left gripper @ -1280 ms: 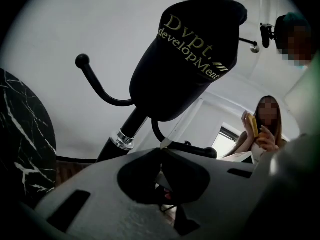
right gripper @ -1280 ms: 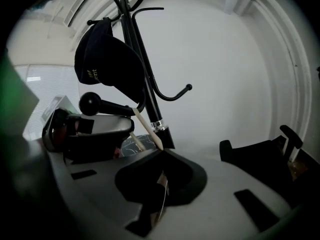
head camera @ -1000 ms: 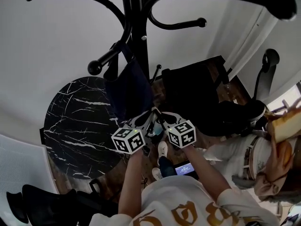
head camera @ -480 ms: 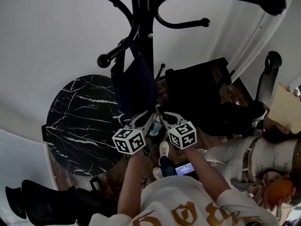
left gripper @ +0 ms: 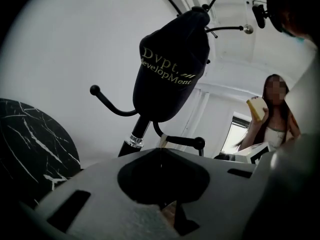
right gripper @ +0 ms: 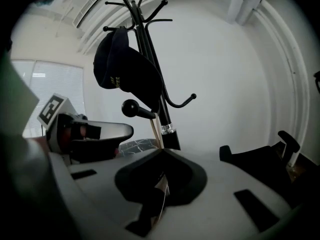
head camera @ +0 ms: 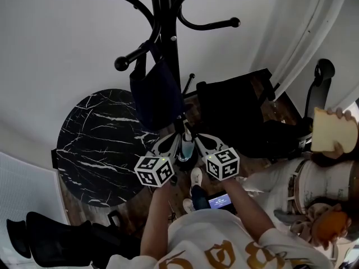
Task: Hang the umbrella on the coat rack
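Observation:
A dark navy folded umbrella (head camera: pixel 156 97) with pale lettering (left gripper: pixel 167 69) hangs by its loop from a lower hook of the black coat rack (head camera: pixel 168 43). It also shows in the right gripper view as the dark umbrella (right gripper: pixel 127 69). Both grippers sit just below it with their tips almost touching. My left gripper (head camera: pixel 177 138) has its jaws together (left gripper: pixel 160 153), and a short tan strap (left gripper: pixel 161 140) rises from the seam. My right gripper (head camera: pixel 189 137) is likewise closed (right gripper: pixel 160 150), with the thin tan strap (right gripper: pixel 153 129) running up towards the umbrella's lower end.
A round black marble table (head camera: pixel 95 144) stands left of the rack. A black chair (head camera: pixel 235 114) is on the right and another dark seat (head camera: pixel 50 240) at the lower left. A second person's hand holds a yellowish object (head camera: pixel 334 129) at the right edge.
Both grippers have sunk slightly, still side by side and closed. The umbrella stays on its hook. The yellowish object at the right has moved up.

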A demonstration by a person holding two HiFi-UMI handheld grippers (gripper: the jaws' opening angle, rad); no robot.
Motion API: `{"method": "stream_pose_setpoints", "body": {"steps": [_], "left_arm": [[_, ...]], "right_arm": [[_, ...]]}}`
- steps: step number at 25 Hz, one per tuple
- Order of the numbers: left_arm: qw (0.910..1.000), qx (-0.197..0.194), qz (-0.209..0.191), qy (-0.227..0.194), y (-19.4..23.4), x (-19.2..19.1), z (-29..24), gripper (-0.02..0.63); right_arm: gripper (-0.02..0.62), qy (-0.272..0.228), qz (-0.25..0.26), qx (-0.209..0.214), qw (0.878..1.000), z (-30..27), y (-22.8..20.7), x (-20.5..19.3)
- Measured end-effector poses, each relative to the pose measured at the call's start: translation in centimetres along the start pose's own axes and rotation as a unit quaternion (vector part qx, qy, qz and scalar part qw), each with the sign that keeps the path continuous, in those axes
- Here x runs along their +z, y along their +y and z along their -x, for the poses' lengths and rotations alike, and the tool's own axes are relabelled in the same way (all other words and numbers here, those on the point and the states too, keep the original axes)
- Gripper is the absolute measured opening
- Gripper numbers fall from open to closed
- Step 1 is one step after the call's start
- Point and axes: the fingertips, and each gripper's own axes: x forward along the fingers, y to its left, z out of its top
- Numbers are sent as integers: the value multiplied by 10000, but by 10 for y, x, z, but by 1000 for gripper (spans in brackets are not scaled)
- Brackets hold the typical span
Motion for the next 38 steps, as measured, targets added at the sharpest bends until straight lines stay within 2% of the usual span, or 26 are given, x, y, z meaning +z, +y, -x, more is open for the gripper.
{"method": "stream_pose_setpoints", "body": {"steps": [5, 16, 21, 26, 38], "left_arm": [[9999, 84, -80, -116, -6, 3, 13, 20], [9997, 117, -142, -182, -26, -5, 34, 20], [9990, 208, -302, -257, -35, -3, 43, 20], [9970, 448, -556, -289, -40, -6, 59, 20], [9888, 1135, -719, -653, -88, -16, 124, 20]], "right_arm": [[12, -47, 196, -69, 9998, 22, 9, -1], [12, -391, -92, -91, 9992, 66, 20, 11], [11, -466, -191, 35, 9987, 76, 26, 14], [11, -506, -156, 168, 9985, 87, 35, 11], [12, -756, -22, 348, 9965, 165, 62, 12]]}}
